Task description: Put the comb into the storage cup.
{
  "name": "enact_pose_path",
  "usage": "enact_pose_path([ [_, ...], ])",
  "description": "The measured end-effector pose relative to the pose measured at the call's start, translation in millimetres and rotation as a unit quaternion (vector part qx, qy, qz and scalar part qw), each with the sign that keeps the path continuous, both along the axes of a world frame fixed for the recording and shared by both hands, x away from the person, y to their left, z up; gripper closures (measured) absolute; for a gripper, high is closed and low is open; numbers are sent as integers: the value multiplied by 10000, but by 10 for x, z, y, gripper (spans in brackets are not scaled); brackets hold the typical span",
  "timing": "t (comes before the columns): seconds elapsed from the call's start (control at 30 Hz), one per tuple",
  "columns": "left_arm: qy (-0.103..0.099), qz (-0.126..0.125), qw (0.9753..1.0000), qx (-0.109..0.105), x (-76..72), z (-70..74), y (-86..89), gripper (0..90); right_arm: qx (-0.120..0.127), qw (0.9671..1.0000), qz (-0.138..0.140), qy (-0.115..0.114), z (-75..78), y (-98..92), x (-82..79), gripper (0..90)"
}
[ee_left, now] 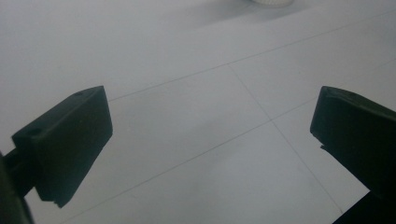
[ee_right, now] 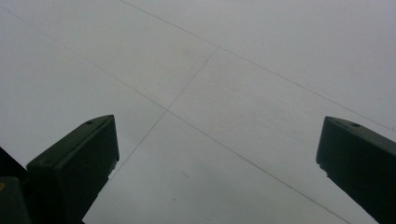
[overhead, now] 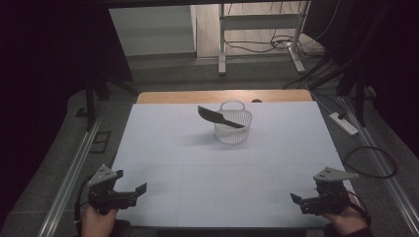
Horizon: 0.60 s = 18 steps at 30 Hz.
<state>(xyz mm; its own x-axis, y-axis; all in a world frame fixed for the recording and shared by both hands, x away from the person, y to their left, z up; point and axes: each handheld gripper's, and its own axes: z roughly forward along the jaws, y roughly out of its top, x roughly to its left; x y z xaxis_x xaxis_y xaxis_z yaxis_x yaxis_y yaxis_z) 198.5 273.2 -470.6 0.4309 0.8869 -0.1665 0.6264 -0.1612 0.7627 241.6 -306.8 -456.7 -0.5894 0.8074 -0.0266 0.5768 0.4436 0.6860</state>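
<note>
Basket, white wire mesh with a loop handle, stands upright toward the far middle of the table, with a dark spatula-like utensil lying tilted across its rim, blade end jutting out to the left (whether the other end rests inside the mesh or on the rim cannot be told at this size). Left gripper and right gripper sit at the near corners of the white surface, each held in a hand, both well apart from the basket and from each other. Left gripper view: jaws spread wide over bare table, nothing between them; a sliver of the basket's base appears at the top edge. Right gripper view: jaws likewise spread wide, with bare surface and faint seam lines between them. Step in hand, by judgement: the start position, before any reach, with neither object touched. Next move likely calls for carrying one gripper forward to the table's far middle, lining its spread jaws across the utensil's exposed part, and closing there; the light basket may need steadying by the other gripper, lest it tip.
</note>
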Motion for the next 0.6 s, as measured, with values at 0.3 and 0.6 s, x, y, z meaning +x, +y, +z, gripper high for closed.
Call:
enact_pose_path([
  [0.3,128,23,9997,210,-27,-19,-37,0,-8,10000,-9,-6,1,3,-1,0],
  [0.6,225,32,9993,291,-11,-25,-55,0,-17,10000,1,-8,1,4,0,0],
])
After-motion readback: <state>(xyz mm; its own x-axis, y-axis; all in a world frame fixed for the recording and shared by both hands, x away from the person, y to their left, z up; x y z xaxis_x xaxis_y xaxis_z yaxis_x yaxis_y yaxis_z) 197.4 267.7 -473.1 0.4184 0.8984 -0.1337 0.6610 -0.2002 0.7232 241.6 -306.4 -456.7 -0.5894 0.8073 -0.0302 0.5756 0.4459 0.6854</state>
